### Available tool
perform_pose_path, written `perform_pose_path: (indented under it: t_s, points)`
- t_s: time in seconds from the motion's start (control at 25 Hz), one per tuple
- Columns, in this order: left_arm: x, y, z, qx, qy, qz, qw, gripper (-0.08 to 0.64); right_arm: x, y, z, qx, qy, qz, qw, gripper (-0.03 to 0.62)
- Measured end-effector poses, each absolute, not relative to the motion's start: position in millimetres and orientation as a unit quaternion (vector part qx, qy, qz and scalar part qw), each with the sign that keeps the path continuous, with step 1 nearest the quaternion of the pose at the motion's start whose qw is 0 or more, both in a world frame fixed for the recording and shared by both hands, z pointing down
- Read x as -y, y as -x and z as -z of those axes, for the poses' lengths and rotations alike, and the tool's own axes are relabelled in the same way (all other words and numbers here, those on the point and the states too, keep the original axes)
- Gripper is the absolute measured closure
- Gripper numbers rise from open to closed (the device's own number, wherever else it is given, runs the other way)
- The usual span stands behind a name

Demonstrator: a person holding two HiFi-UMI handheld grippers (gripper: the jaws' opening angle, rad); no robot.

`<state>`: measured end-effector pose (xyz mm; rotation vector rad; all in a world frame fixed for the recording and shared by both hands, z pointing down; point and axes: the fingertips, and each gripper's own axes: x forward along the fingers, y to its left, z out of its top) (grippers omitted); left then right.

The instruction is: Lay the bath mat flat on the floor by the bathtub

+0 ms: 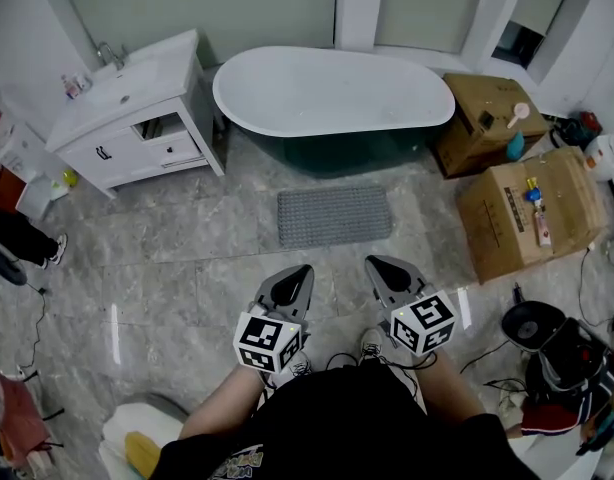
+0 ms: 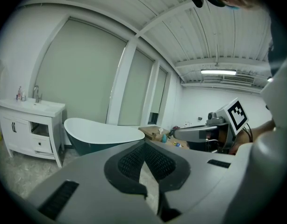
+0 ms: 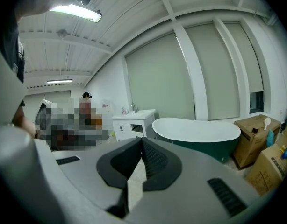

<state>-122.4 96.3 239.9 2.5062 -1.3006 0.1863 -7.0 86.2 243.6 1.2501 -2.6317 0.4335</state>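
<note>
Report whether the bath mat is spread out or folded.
Spread out. The grey bath mat lies as one full rectangle, flat on the floor beside the bathtub, with no fold or turned-up corner visible.

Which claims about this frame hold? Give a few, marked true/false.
1. The bath mat lies flat on the floor in front of the bathtub. True.
2. The left gripper grips the mat. False: its jaws are together on nothing, clear of the mat.
3. The right gripper is shut and empty. True.
4. In the head view the white vanity stands right of the tub. False: it stands at the left; the cardboard boxes are at the right.
</note>
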Motion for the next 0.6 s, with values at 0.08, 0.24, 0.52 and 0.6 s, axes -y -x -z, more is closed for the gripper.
perform_pose_path:
  t_s: [0.08,0.24,0.52,0.6]
  points:
    - [-95.3,119.9,-239.1,0.454,-0.875,-0.065,0.155,0.545,-84.8,5.7,-244.1,0.89,-0.421,-0.147,0.097,0.575]
    - [-96.4,115.4,-238.3,0.455,-0.874,-0.066,0.155,0.545,-84.0,2.1,-244.0,0.891,-0.419,-0.148,0.094,0.575]
    - [-99.9,116.9,-232.8,0.459,-0.872,-0.065,0.156,0.545,-87.0,2.3,-240.6,0.893,-0.415,-0.15,0.092,0.575]
    - [-101.5,116.5,-232.1,0.46,-0.872,-0.065,0.155,0.545,-88.4,1.7,-240.3,0.893,-0.414,-0.149,0.091,0.575]
